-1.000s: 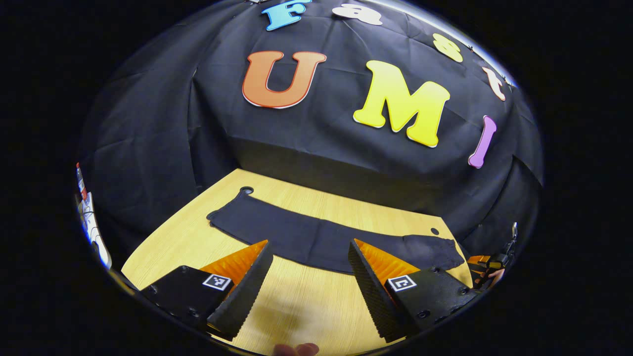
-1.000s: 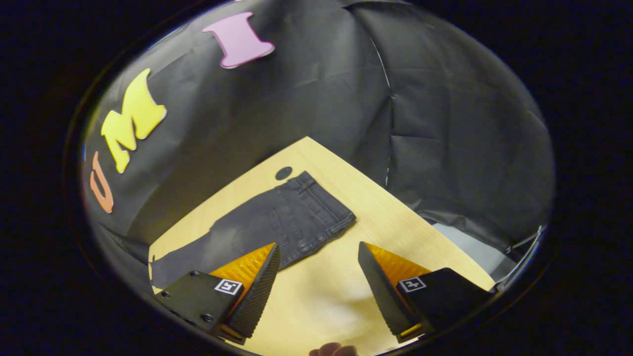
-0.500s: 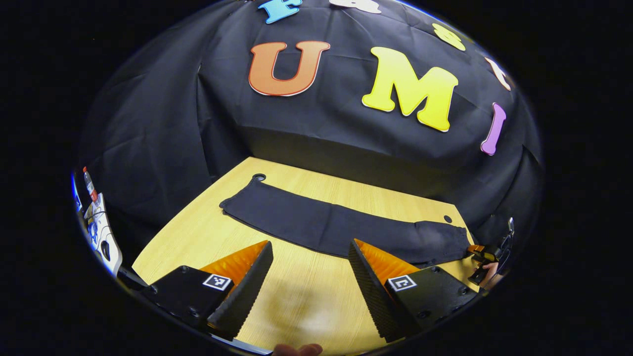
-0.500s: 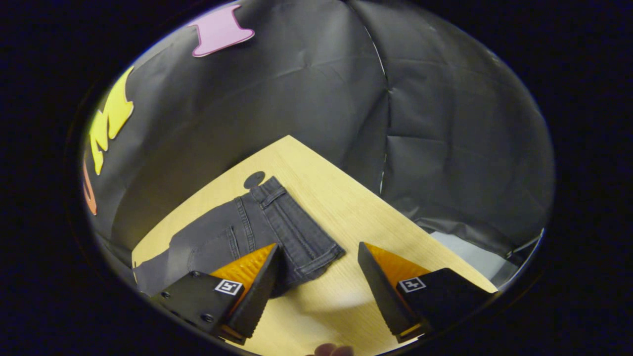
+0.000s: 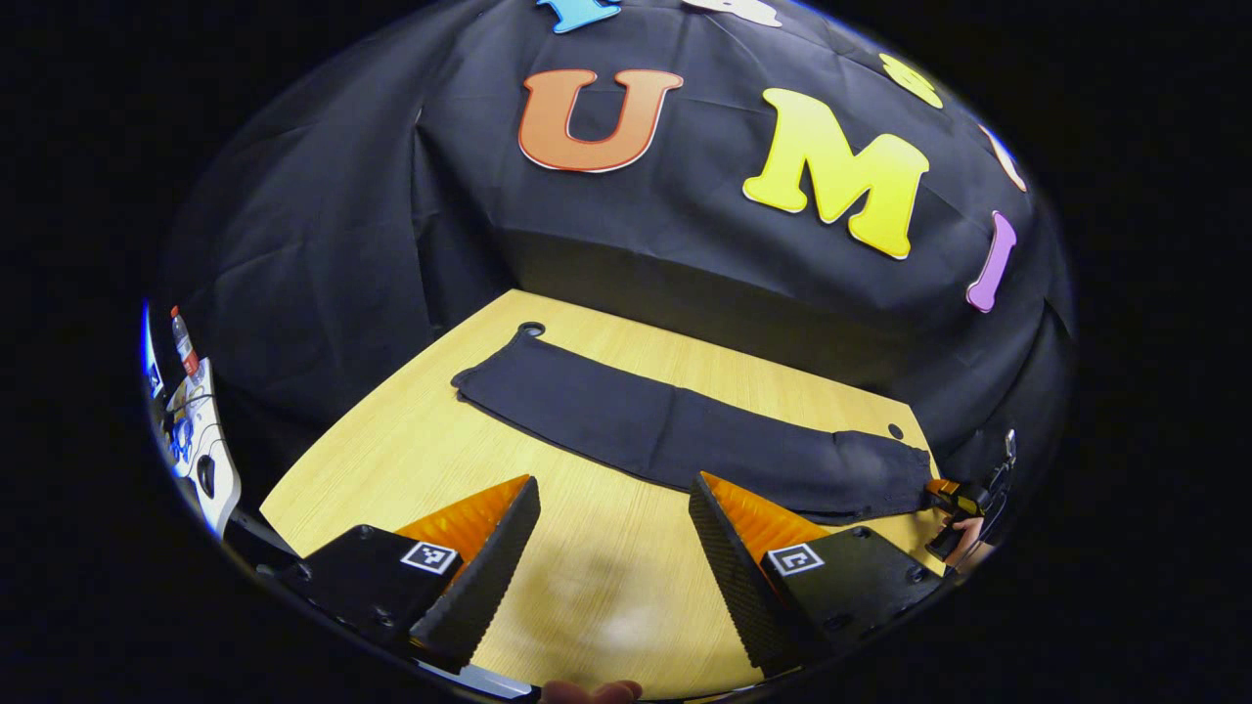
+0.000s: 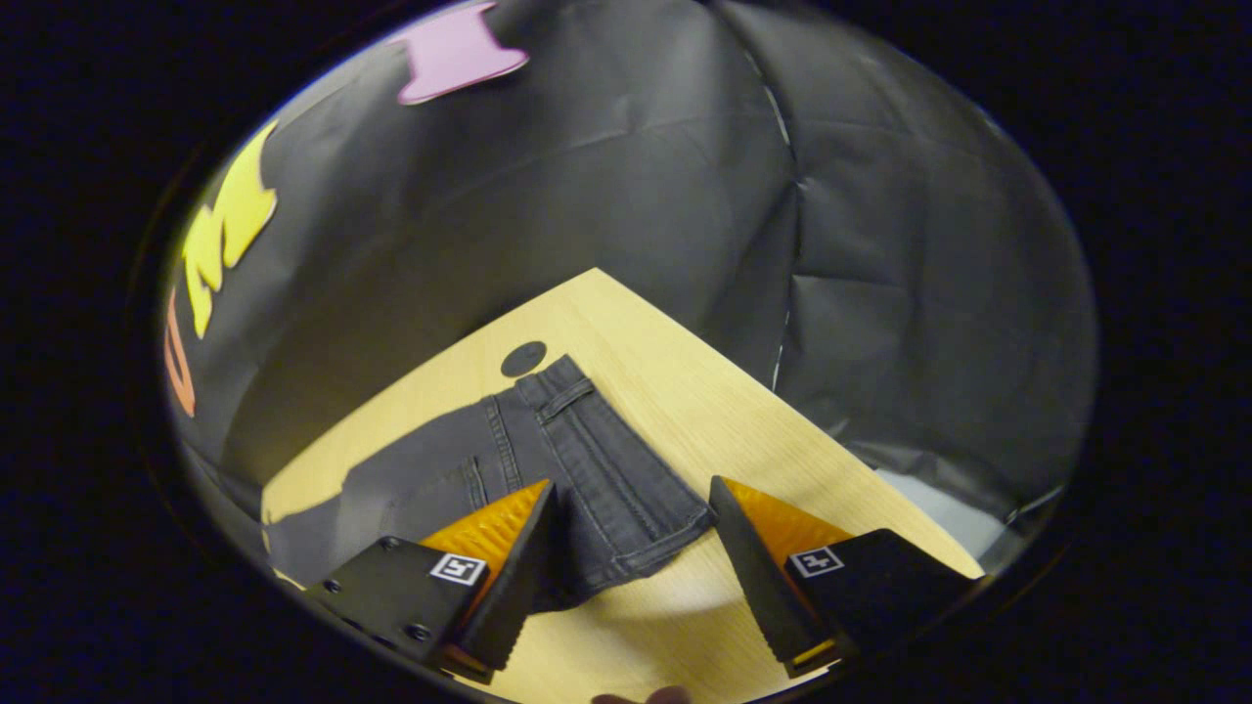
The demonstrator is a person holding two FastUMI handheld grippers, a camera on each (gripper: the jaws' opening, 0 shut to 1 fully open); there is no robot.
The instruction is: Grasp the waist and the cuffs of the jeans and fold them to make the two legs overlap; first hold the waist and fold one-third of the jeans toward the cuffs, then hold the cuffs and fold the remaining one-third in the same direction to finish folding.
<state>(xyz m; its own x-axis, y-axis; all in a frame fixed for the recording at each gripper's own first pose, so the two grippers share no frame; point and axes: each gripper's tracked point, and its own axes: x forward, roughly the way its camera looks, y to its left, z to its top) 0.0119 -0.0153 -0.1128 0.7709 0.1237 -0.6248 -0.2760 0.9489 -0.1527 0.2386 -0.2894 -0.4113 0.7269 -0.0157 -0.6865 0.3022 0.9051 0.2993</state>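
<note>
Jeans (image 6: pixel 587 469) flat on surface (image 6: pixel 685 391): waist between spread jaws of right gripper (image 6: pixel 631 567); left gripper (image 5: pixel 611 567) spread, short of the leg.

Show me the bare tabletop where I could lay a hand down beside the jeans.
Bare table lies in front of the jeans, by the left gripper. A narrower strip runs between the jeans and the booth wall. Past the waist, wood is free toward the table's edge. Crowded: the right gripper straddles the waist.
</note>
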